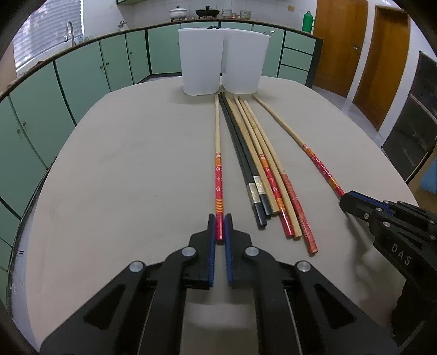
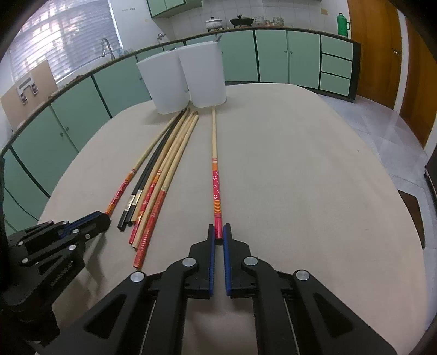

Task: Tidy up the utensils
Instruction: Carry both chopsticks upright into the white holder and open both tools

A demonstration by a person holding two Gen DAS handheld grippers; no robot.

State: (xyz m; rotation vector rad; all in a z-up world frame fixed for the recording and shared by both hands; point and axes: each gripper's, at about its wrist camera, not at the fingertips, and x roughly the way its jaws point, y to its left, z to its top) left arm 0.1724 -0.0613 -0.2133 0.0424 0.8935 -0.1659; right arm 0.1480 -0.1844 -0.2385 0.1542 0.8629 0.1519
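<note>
Several chopsticks lie in a bundle [image 1: 262, 174] on the beige table [image 1: 123, 177], seen also in the right wrist view [image 2: 161, 174]. Two white cups [image 1: 202, 62] [image 1: 243, 62] stand at the far edge. My left gripper [image 1: 220, 226] is shut on the red end of a red-handled chopstick [image 1: 218, 174] lying left of the bundle. My right gripper [image 2: 218, 234] is shut on the red end of another red-handled chopstick [image 2: 215, 177] lying right of the bundle. Each gripper shows in the other's view: the right one [image 1: 347, 198], the left one [image 2: 105, 217].
Green kitchen cabinets [image 1: 82, 73] run behind the table, with a sink tap [image 1: 69, 30] and pots [image 1: 179, 12] on the counter. Wooden doors [image 1: 338, 46] stand at the right. The cups [image 2: 169, 82] hold utensils whose tips show above the rims.
</note>
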